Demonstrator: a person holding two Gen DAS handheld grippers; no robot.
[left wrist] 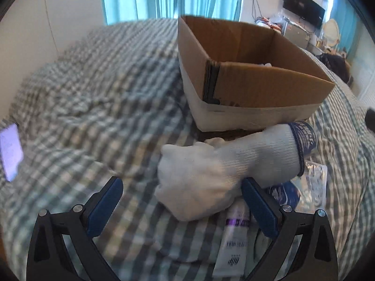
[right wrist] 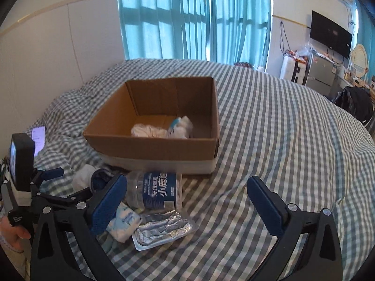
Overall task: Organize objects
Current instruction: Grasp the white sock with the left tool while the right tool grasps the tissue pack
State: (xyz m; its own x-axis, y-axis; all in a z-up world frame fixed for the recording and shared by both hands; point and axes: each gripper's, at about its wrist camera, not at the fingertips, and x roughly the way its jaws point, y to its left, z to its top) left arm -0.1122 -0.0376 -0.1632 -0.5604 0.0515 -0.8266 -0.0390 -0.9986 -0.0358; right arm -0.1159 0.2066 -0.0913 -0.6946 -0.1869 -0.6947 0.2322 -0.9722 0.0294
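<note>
Daylight filters through teal curtains (right wrist: 194,18), tinting both views bluish. The left wrist view is motion-blurred (the checked bedspread (left wrist: 93,89) smears); fisheye bending and dark vignetting ring both views' edges.

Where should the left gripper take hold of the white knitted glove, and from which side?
Grip the glove across its bunched palm, coming from above. It lies flat on the bed, cuff toward the box, and the left gripper already stands open around that part.

Box (right wrist: 164,145) on bed (right wrist: 281,140), glove (left wrist: 211,171) and bottle (right wrist: 159,193) before it
</note>
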